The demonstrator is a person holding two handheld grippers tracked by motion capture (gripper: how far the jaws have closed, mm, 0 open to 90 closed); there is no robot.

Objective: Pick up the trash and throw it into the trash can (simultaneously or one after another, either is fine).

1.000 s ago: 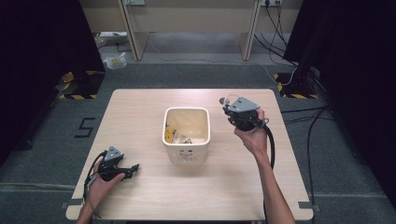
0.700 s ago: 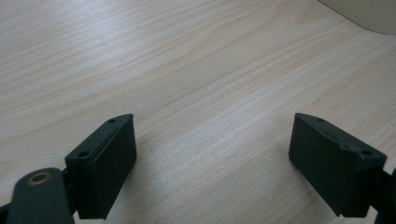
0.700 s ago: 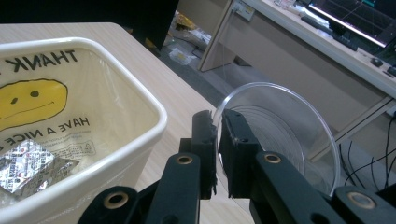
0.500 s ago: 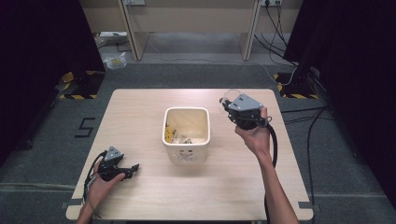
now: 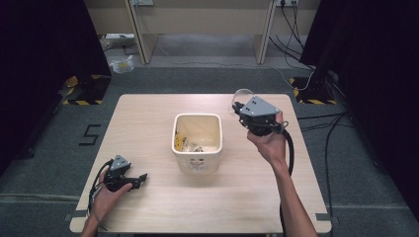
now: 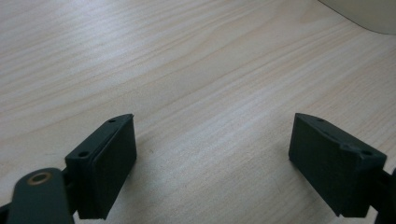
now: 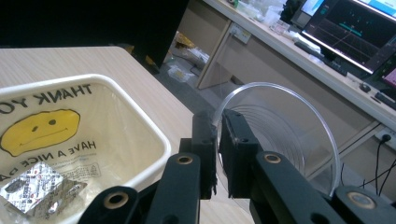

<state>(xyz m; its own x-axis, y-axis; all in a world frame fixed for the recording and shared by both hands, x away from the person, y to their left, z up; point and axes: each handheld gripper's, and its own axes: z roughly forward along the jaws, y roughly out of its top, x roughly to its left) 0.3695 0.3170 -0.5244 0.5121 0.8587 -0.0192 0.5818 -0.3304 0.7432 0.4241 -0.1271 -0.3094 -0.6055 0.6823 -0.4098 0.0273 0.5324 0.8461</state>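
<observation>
The bag lining the bin [image 7: 135, 140] is showing a yellow smiley face and the words "THANK YOU" and "HAVE A NICE DAY", cut off at the frame edge and reading backwards through the plastic in the right gripper view. There's also a crinkly silver wrapper [image 7: 37, 189] lying at the bottom, print too small to read.

The right tongs [image 7: 218, 154] are pinching the rim of a clear plastic cup [image 7: 285, 135], jaws pressed nearly together on its thin wall. In the high view the right hand [image 5: 269, 143] is holding it up in the air just right of the bin [image 5: 196, 143], forearm stretching in from the bottom edge.

The left tongs [image 6: 212, 154] are sitting spread wide with nothing between them, hovering low over the bare tabletop [image 6: 187, 70] at the near left corner, well apart from the bin.
</observation>
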